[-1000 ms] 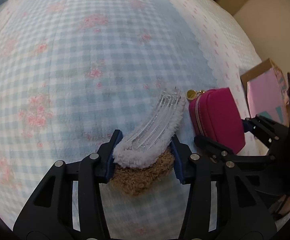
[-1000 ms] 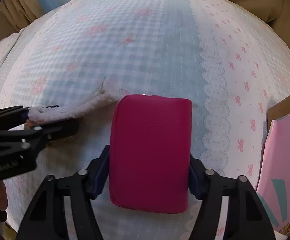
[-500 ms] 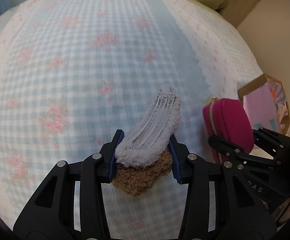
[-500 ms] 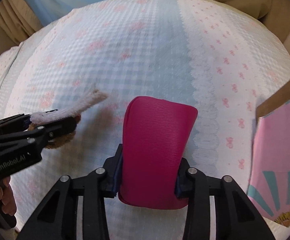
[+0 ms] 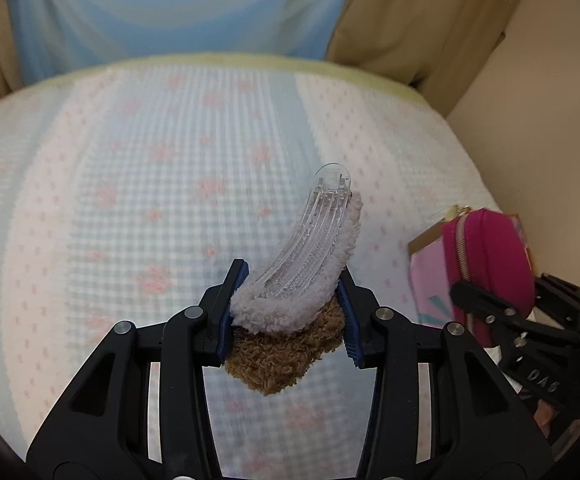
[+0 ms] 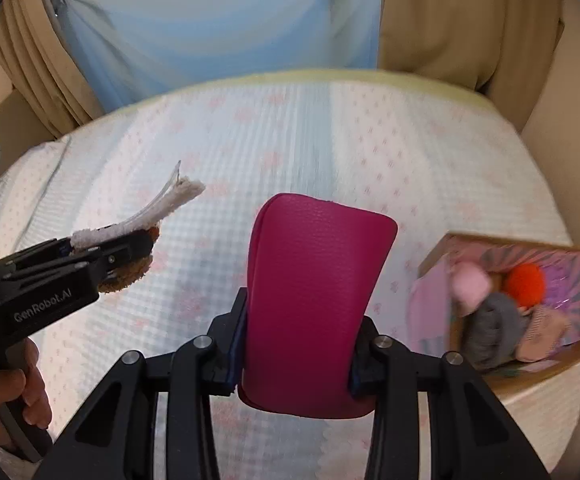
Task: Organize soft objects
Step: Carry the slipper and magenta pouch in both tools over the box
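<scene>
My left gripper (image 5: 288, 312) is shut on a fluffy hair clip (image 5: 301, 264), white plush with a clear plastic comb and a brown plush part underneath, held above the bed. It also shows in the right wrist view (image 6: 138, 224). My right gripper (image 6: 295, 344) is shut on a magenta zip pouch (image 6: 313, 304), lifted above the bed; the pouch also shows in the left wrist view (image 5: 489, 268). A cardboard box (image 6: 505, 304) with a pink lining sits at the right and holds several soft items, pink, orange and grey.
The bed has a blue and pink checked cover (image 5: 150, 200). Curtains (image 6: 218, 20) hang behind it and a beige wall (image 5: 549, 120) stands on the right. The box also shows behind the pouch in the left wrist view (image 5: 425, 276).
Both grippers have risen from the bed with their objects. The views have tilted up, so the curtains and the inside of the box now show.
</scene>
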Available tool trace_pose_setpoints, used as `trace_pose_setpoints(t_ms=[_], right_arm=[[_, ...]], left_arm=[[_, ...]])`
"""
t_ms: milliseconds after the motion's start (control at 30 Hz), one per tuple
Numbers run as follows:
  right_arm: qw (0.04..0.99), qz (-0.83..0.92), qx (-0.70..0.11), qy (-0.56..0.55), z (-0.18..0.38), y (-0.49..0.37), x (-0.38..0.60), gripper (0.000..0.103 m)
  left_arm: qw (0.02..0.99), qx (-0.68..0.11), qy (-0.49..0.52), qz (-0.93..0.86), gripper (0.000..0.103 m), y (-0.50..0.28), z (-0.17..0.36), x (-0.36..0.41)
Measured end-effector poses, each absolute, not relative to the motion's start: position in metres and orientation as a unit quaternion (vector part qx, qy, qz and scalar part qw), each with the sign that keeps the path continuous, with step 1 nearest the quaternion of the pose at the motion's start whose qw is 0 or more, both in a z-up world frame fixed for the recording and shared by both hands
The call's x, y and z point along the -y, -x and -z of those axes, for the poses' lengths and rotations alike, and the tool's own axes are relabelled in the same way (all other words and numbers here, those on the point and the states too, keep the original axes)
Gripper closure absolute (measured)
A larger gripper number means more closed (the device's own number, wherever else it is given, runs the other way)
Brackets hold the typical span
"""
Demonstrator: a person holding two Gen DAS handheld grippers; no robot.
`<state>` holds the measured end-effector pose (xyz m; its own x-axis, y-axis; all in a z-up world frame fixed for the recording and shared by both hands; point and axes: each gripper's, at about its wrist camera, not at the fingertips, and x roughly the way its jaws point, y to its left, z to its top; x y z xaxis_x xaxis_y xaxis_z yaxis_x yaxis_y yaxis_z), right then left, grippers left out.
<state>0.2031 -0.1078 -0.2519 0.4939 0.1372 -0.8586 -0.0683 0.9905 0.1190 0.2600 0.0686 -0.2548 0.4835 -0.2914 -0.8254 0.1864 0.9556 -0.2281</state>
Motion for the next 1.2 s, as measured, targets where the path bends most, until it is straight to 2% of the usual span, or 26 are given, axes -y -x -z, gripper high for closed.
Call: trace_pose_setpoints(t_ms=[333, 600, 967, 1200], right_arm=[[0.893, -0.077, -0.444, -0.028, 0.131, -0.146, 0.146, 0.067], [0.903, -0.105, -0.416, -0.025, 0.087, -0.112, 0.181, 0.067], [0.913, -0.085, -0.398, -0.023, 0.069, -0.096, 0.266, 0.067], [0.907, -0.043, -0.416, -0.037, 0.077, -0.102, 0.328, 0.067]], left_arm=[[0.891, -0.442, 0.052, 0.089, 0.064, -0.185, 0.131, -0.042], [0.9, -0.424, 0.073, 0.076, 0.064, -0.141, 0.086, 0.002], [0.903, -0.413, 0.078, 0.093, 0.064, -0.135, 0.077, 0.104], [0.884, -0.441, 0.066, 0.14, 0.064, -0.158, 0.097, 0.186]])
